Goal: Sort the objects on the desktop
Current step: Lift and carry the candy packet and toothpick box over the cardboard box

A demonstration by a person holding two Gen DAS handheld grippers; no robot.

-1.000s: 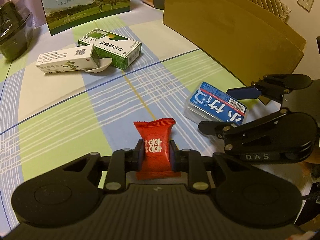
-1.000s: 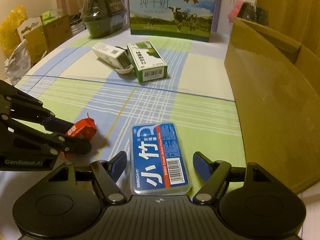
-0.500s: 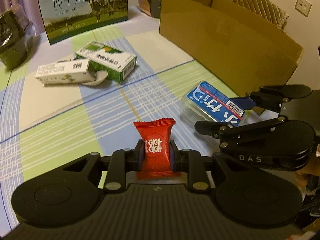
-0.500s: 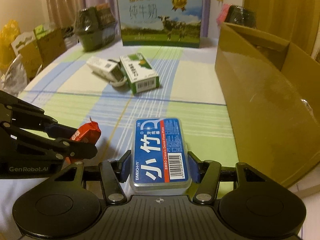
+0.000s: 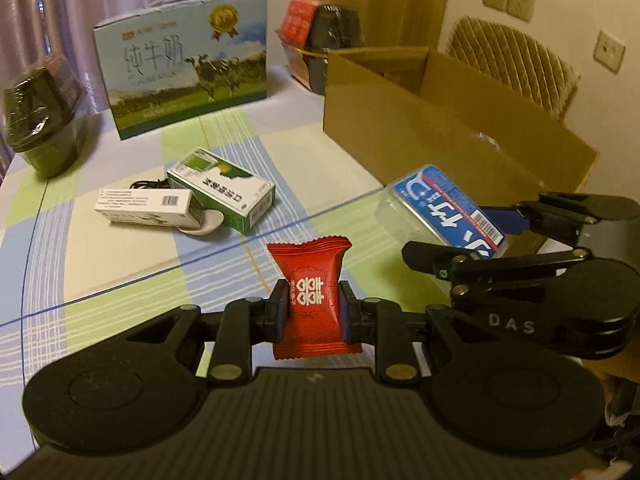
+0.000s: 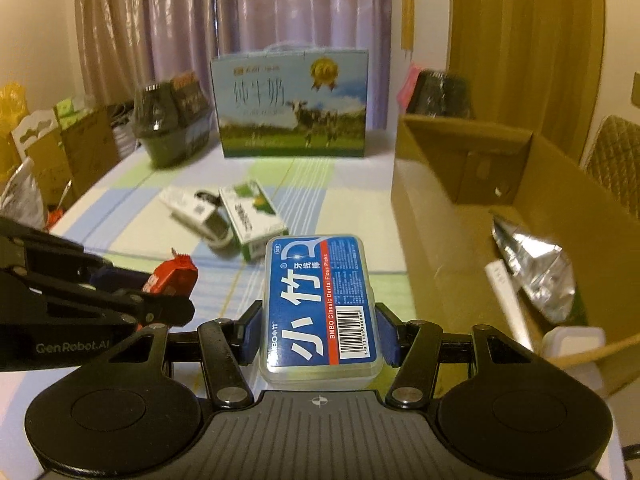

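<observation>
**Two items lifted, boxes left on the counter**

The left gripper [image 5: 313, 316] has its fingers closed on a red candy [image 5: 313, 300]; the right gripper [image 6: 320, 330] clamps a floss box [image 6: 320, 300]. Both hang above the counter [image 5: 120, 264] beside the cardboard box [image 6: 460, 216], which already holds a foil bag [image 6: 536, 268]. A green box [image 5: 222, 190] and a white box [image 5: 144, 202] remain unsorted.

The light is warm, yellow and a bit dim, like a lamp at night. Both pictures bend at the edges like a fish's eye, with dark corners. The milk box [image 6: 289, 103] and the small boxes [image 6: 236, 216] look blurry from the right camera. The floss box [image 6: 320, 300] close up is sharp. The foil bag [image 6: 536, 272] shines. The curtain [image 6: 224, 12] has soft bright streaks.
</observation>
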